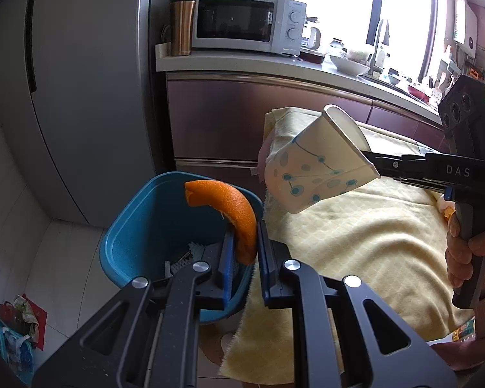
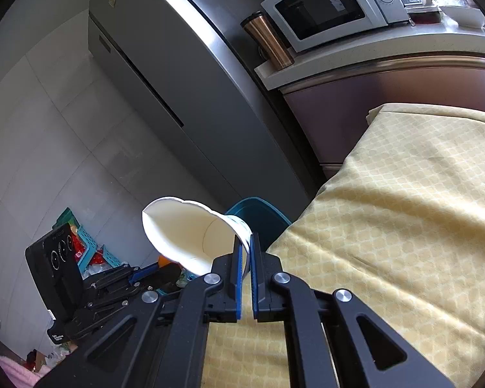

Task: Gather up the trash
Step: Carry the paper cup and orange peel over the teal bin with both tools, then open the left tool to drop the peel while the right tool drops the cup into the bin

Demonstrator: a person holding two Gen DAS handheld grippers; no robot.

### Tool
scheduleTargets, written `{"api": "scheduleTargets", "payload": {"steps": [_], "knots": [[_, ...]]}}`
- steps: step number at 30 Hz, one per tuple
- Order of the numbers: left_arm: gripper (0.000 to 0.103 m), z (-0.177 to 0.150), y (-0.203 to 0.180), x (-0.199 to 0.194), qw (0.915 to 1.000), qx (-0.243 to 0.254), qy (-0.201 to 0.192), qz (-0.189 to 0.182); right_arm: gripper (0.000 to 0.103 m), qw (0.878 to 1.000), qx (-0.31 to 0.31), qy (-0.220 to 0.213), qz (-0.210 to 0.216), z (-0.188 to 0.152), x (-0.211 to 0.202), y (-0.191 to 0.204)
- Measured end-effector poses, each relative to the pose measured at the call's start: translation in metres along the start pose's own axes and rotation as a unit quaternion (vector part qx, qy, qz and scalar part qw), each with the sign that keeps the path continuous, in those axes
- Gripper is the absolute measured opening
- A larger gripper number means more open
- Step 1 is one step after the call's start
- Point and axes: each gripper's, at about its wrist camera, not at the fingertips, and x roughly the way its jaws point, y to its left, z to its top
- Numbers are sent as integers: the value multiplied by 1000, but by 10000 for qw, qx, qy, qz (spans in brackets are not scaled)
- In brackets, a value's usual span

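Observation:
My left gripper (image 1: 246, 245) is shut on a curved piece of orange peel (image 1: 232, 207), held over the open teal bin (image 1: 135, 226) that stands on the floor beside the table. Crumpled paper lies in the bin's bottom. My right gripper (image 2: 246, 249) is shut on the rim of a white paper cup (image 2: 184, 236), squashing it flat there. In the left wrist view the cup (image 1: 310, 174) shows blue dots and tilts mouth-up above the yellow tablecloth (image 1: 355, 236), near the table's corner and right of the bin. The bin (image 2: 258, 216) peeks out behind the cup in the right wrist view.
A grey fridge (image 1: 80, 97) stands behind the bin. A counter (image 1: 242, 61) carries a microwave (image 1: 242, 24) and a copper tumbler (image 1: 181, 26). Baskets and bags (image 1: 13, 333) lie on the floor at the left. A hand (image 1: 468, 252) grips the right tool's handle.

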Motion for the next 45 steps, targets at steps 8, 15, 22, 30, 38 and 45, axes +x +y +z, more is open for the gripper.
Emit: {"api": "scheduleTargets", "payload": {"steps": [8, 15, 22, 30, 38, 45], "knots": [[14, -6, 10, 16, 9997, -129, 184, 73, 3, 9998, -58, 169, -69, 1, 24, 4], [14, -7, 15, 31, 9993, -202, 301, 129, 3, 9993, -57, 311, -179, 1, 43, 4], [14, -9, 25, 50, 9983, -315, 450, 183, 4, 9986, -32, 421, -306, 4, 62, 4], [14, -7, 34, 72, 9972, -390, 593, 212, 4, 9976, -24, 530, -450, 4, 80, 5], [14, -8, 37, 86, 9964, -468, 669, 230, 6, 9962, -108, 661, -564, 6, 97, 12], [14, -10, 44, 96, 9950, -648, 728, 213, 13, 9954, -112, 738, -609, 9, 109, 17]]}}
